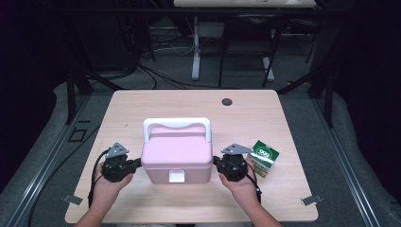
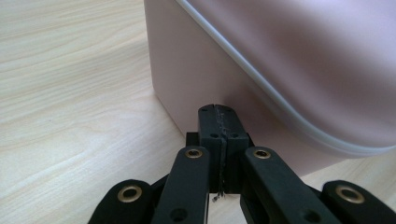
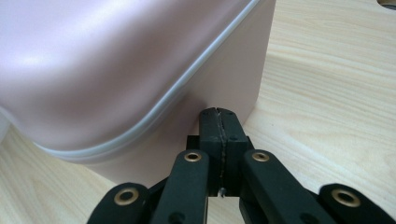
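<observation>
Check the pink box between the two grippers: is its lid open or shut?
Shut. The pink box has its lid seated flat on the base, the white front latch lies down over the seam, and the white handle is folded back.

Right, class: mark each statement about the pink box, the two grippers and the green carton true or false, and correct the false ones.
1. The pink box has a white handle. True.
2. The left gripper holds the green carton. False: its jaws are shut on nothing, tips at the box's left side.
3. The carton lies right of the box. True.
4. The right gripper is wide open. False: its jaws are shut.
5. The box's lid is off. False: it sits closed, with a white latch at the front.
</observation>
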